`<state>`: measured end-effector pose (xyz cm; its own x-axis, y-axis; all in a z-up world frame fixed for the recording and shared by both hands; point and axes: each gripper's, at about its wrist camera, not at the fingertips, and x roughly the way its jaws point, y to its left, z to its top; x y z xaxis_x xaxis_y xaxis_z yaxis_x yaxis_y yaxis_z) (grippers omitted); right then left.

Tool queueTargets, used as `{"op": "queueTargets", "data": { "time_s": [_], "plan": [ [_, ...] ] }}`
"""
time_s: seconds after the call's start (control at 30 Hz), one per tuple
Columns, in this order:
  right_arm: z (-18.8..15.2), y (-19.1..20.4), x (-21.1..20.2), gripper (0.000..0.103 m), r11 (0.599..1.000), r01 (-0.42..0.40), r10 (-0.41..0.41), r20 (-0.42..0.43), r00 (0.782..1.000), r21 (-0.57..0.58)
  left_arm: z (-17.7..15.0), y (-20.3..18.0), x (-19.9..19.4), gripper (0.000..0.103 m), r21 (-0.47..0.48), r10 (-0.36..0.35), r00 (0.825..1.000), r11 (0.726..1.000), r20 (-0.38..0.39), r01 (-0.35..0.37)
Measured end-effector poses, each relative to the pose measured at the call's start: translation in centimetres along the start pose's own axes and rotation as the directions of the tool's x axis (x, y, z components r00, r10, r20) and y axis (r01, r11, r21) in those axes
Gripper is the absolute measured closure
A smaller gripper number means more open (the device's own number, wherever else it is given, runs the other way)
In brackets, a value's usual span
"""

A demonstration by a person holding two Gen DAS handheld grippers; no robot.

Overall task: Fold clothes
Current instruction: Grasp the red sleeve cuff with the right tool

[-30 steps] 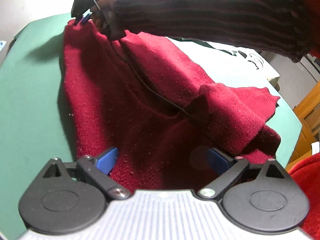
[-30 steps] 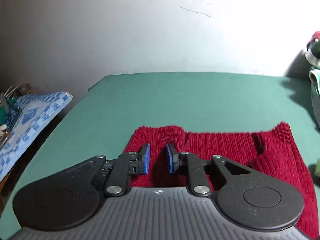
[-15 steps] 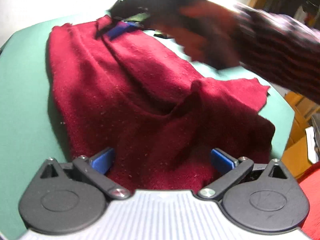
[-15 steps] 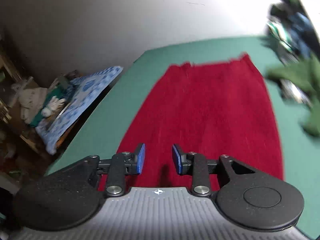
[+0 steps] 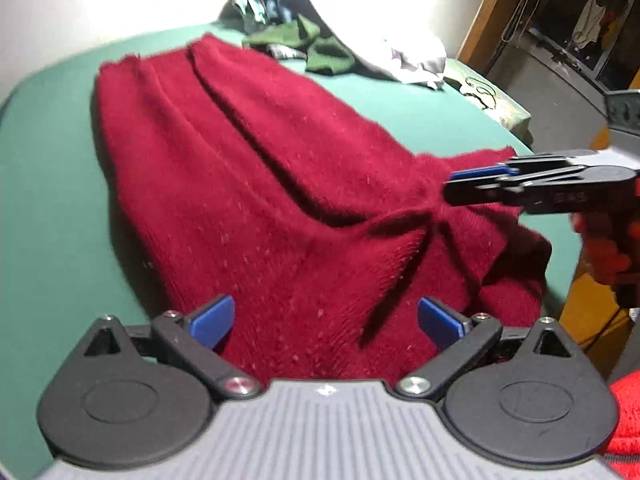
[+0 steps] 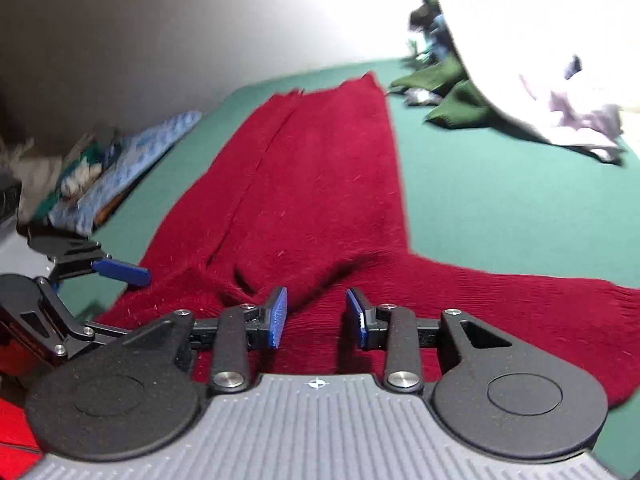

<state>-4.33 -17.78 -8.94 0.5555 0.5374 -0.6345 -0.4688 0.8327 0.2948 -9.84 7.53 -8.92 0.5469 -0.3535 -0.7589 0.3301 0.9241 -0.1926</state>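
The red knitted sweater point(image 5: 248, 184) lies flat on the green table point(image 5: 44, 184), its long axis running from the near edge, under both grippers, away to the hem at the far end; along its length a fold line shows where one side is already turned over the body. The part still loose is the sleeve point(image 6: 520, 300), which in the right wrist view spreads out sideways to the right, across the long axis, at the near end. The right gripper point(image 6: 316, 316) hovers just above the bunched cloth where that sleeve joins the body, its jaws opening, with cloth below them but nothing pinched between the pads. The left gripper point(image 5: 326, 320) sits at the near edge of the body with its jaws spread wide and empty, the knit lying beneath them. Of the two, the right one looks the nearer to the sleeve, which lies off to its right; so the coming move probably falls to it, taking the sleeve and carrying it across onto the body. A heap of other clothes point(image 5: 296, 36) lies well apart at the far corner.
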Motion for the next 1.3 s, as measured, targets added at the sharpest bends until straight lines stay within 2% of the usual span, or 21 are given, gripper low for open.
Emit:
{"op": "queueTargets", "data": {
  "time_s": [0.1,0.2,0.33,0.4,0.47,0.57,0.63,0.7,0.77,0.8,1.07,1.17,1.23,1.3],
  "plan": [
    [0.1,-2.6,-2.1,0.060,0.998,0.060,-0.061,0.021,0.998,0.026,0.5,-0.5,-1.0,0.003,-0.035,0.052,0.998,0.998,0.037,-0.051],
    [-0.4,-6.3,-4.8,0.059,0.984,0.171,-0.172,0.015,0.985,0.059,1.1,-1.1,-1.4,0.003,-0.098,0.107,0.993,0.990,0.054,-0.101],
    [-1.7,-12.5,-8.0,0.058,0.925,0.363,-0.364,-0.010,0.931,0.110,1.4,-3.3,-1.2,0.003,-0.110,0.166,0.985,0.981,0.053,-0.159],
    [-2.4,-15.3,-8.9,0.058,0.904,0.406,-0.404,-0.044,0.914,0.135,1.5,-4.7,-0.9,0.003,-0.097,0.179,0.983,0.980,0.047,-0.174],
    [-2.8,-17.0,-9.3,0.057,0.903,0.410,-0.406,-0.054,0.912,0.129,1.7,-6.3,-0.3,0.003,-0.078,0.176,0.984,0.982,0.030,-0.173],
    [-3.3,-18.1,-9.0,0.057,0.929,0.354,-0.349,-0.062,0.935,0.109,1.8,-8.7,0.5,0.003,-0.048,0.174,0.985,0.984,0.004,-0.174],
    [-3.3,-18.2,-8.4,0.061,0.947,0.310,-0.305,-0.065,0.950,0.087,1.7,-10.2,0.9,0.003,-0.031,0.179,0.984,0.983,-0.011,-0.179],
    [-3.4,-18.2,-7.8,0.083,0.960,0.273,-0.269,-0.076,0.960,0.065,1.5,-11.5,1.2,0.003,-0.029,0.182,0.983,0.983,-0.027,-0.183],
    [-3.4,-18.5,-7.4,0.094,0.970,0.237,-0.231,-0.091,0.969,0.060,1.1,-12.5,1.4,0.003,-0.042,0.180,0.983,0.982,-0.044,-0.182],
    [-3.4,-18.7,-7.6,0.096,0.972,0.224,-0.218,-0.079,0.973,0.065,0.9,-12.9,1.5,0.003,-0.047,0.179,0.982,0.982,-0.053,-0.182],
    [-2.3,-20.3,-8.7,0.097,0.966,0.107,-0.108,-0.007,0.994,0.237,0.1,-14.8,3.1,0.003,-0.017,0.184,0.978,0.982,-0.101,-0.187],
    [-2.1,-20.3,-9.2,0.096,0.962,0.098,-0.099,-0.009,0.995,0.254,0.4,-14.9,3.5,0.003,0.006,0.183,0.978,0.983,-0.101,-0.183],
    [-2.2,-19.8,-9.2,0.092,0.971,0.109,-0.107,-0.018,0.994,0.212,0.5,-14.9,3.7,0.003,0.022,0.185,0.978,0.983,-0.097,-0.183],
    [-2.6,-19.5,-8.9,0.083,0.972,0.125,-0.122,-0.031,0.992,0.198,0.7,-14.7,3.9,0.003,0.035,0.185,0.978,0.983,-0.100,-0.182]
  ]
}}
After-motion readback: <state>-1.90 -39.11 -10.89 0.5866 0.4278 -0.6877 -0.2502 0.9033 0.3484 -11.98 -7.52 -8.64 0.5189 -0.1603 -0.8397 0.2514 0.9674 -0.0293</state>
